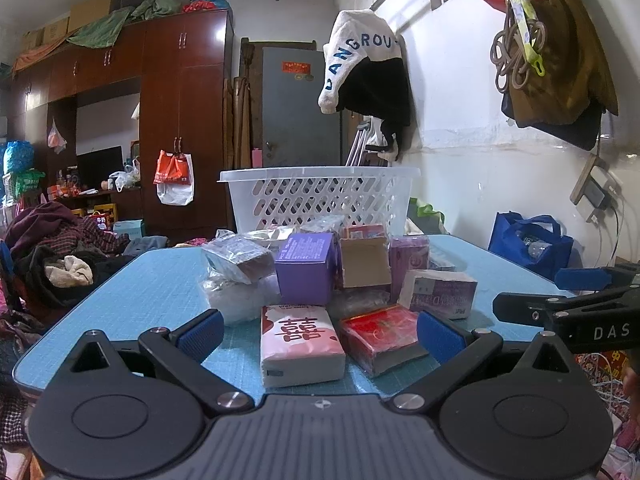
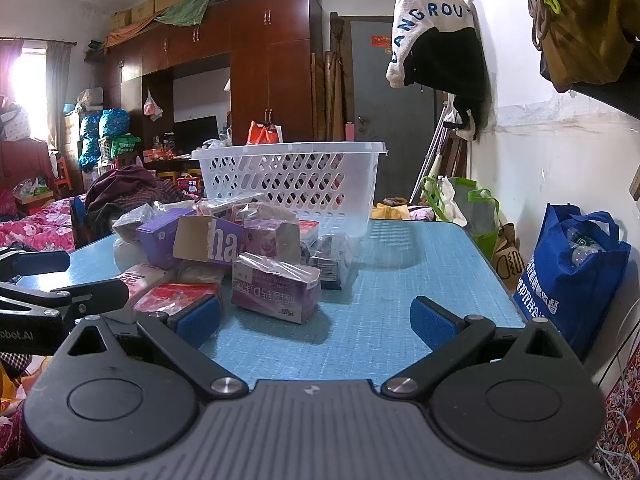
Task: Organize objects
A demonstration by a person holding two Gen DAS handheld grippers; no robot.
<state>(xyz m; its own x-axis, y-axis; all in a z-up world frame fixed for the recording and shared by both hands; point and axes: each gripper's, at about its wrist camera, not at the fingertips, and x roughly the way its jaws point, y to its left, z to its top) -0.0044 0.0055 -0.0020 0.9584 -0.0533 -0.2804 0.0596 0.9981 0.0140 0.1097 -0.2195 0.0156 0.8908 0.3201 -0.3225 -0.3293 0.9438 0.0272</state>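
Two handheld grippers poised low over a blue table heaped with small packages. Left gripper spread wide and gripping nothing, its blue pads flanking a pink-and-white tissue pack and a red packet lying side by side straight ahead, both just short of the near table edge. Beyond them, stacked close: a purple box, an open cardboard carton, a purple-and-white medicine box to the right, and clear plastic-wrapped bundles to the left. White lattice basket upright at the far end of the table, directly behind the pile, rim well above the packages.

Right gripper likewise parted and empty, aimed over bare tabletop. Pile crowded ahead and to its left, the medicine box nearest, just past the left fingertip; red packet partly hidden behind that same finger. Open blue surface ahead and to the right, running clear to the rounded right table edge and back toward the basket. Blue tote bag standing off the table's right edge, against the white wall. Left of the pile, a strip of free tabletop reaching the left edge, with heaped clothing past it.
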